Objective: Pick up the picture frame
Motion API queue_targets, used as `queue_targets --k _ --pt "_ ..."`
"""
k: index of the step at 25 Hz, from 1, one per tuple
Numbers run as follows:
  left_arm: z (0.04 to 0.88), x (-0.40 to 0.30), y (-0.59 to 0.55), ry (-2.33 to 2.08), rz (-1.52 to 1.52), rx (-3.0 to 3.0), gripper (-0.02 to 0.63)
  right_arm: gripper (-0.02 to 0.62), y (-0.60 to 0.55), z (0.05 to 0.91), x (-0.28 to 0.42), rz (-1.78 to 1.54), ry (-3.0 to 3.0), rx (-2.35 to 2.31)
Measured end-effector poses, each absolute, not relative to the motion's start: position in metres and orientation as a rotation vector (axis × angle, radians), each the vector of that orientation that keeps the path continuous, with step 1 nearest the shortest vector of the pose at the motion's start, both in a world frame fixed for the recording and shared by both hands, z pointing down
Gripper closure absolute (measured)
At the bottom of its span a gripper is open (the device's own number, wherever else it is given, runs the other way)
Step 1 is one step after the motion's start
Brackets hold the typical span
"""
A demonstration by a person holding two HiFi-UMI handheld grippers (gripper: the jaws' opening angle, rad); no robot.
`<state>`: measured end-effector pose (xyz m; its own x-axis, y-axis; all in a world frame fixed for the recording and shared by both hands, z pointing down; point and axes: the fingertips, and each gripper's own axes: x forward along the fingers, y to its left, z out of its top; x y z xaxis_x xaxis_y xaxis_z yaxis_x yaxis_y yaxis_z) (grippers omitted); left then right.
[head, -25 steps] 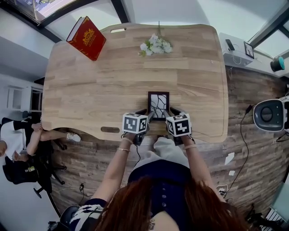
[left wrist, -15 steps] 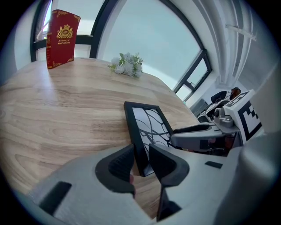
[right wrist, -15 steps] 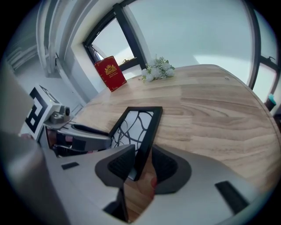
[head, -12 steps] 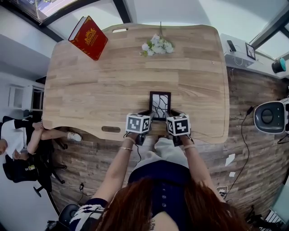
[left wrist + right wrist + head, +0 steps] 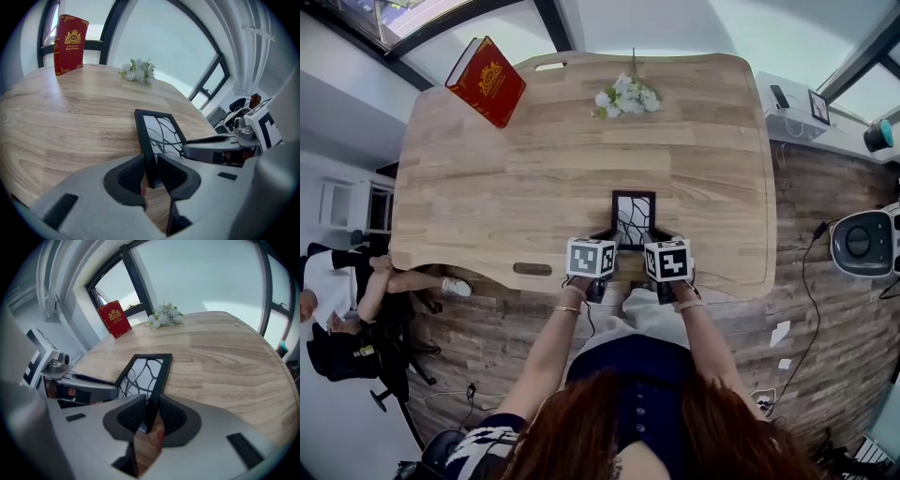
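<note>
Flat on the near part of the wooden table [image 5: 478, 187], slightly right of its middle: the picture frame [image 5: 632, 217], long sides running near to far. At its near left corner the left gripper [image 5: 611, 240], at its near right corner the right gripper [image 5: 653, 238], both angled steeply down toward the far side. Left jaws just narrowed, now clamped on the frame's left rail, ribbed dark pads [image 5: 131, 176] against both sides of it. Right jaws equally narrow, gripping the right rail. Thin black rectangular rails around a white panel with black branching lines. Pale plank grain, rounded table corners. Matte grey gripper bodies. At the far left corner a red book [image 5: 486, 80] with a gold emblem; by the far edge a white flower sprig [image 5: 625, 96].
</note>
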<state>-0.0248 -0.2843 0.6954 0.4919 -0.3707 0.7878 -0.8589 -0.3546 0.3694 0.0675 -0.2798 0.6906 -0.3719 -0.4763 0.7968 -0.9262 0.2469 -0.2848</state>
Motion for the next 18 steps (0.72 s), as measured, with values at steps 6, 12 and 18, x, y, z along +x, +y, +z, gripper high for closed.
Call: queue_targets --k 6,12,18 --pt "0.691 -0.023 -0.281 -1.052 0.755 1.953 0.512 0.509 -0.277 0.686 0.070 1.001 -1.963 1.302" --pt "0.677 -0.023 -0.281 -1.075 0.729 1.991 0.515 0.509 -0.275 0.673 0.071 0.981 -1.991 1.340" --pt "0.664 -0.022 -0.279 -1.092 0.703 2.026 0.515 0.511 -0.274 0.659 0.072 0.937 -2.021 1.371"
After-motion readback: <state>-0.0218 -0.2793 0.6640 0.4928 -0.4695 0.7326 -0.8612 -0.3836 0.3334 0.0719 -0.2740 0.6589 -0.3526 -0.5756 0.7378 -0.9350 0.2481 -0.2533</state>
